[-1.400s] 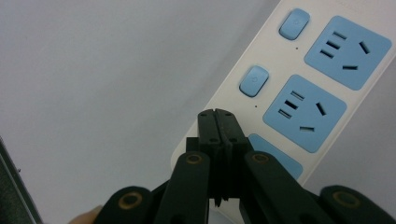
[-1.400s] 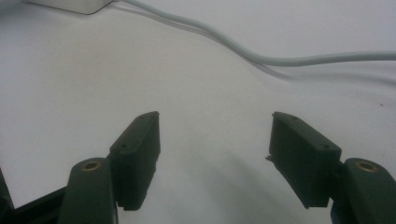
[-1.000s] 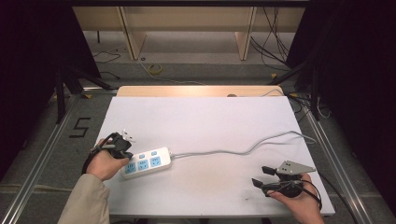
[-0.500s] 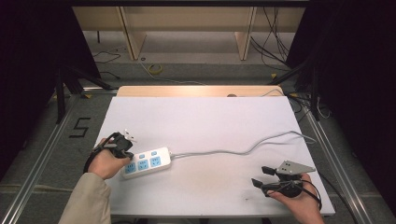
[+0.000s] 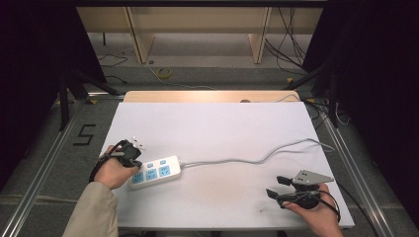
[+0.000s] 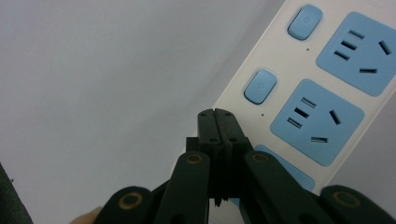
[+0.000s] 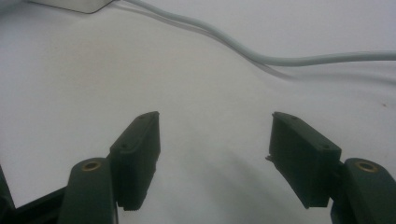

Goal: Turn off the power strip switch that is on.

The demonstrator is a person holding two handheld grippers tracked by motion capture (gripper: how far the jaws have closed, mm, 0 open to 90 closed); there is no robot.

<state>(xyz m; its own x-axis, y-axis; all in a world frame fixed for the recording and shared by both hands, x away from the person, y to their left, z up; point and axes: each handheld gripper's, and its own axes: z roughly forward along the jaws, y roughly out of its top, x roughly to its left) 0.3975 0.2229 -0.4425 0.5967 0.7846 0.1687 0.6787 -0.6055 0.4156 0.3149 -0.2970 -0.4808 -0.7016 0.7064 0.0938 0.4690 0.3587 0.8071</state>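
Left gripper (image 6: 218, 114), jaws closed & empty, tip at power strip (image 6: 299, 88) switch end; right gripper (image 7: 215, 154) wide, idle. Switch press apparently pending.

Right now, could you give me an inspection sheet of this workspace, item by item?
Surface: white rectangular table top, bare apart from the items below.
Job's things: white power strip with blue sockets, lying flat near the left edge.
Clutter: nothing seen.
Grippers: left gripper shut, its tips over the strip's edge beside a blue switch; right gripper open, holding nothing.
Cables: grey cord snakes from the strip toward the right edge.
Surroundings: wooden shelving, loose wires on a grey floor.
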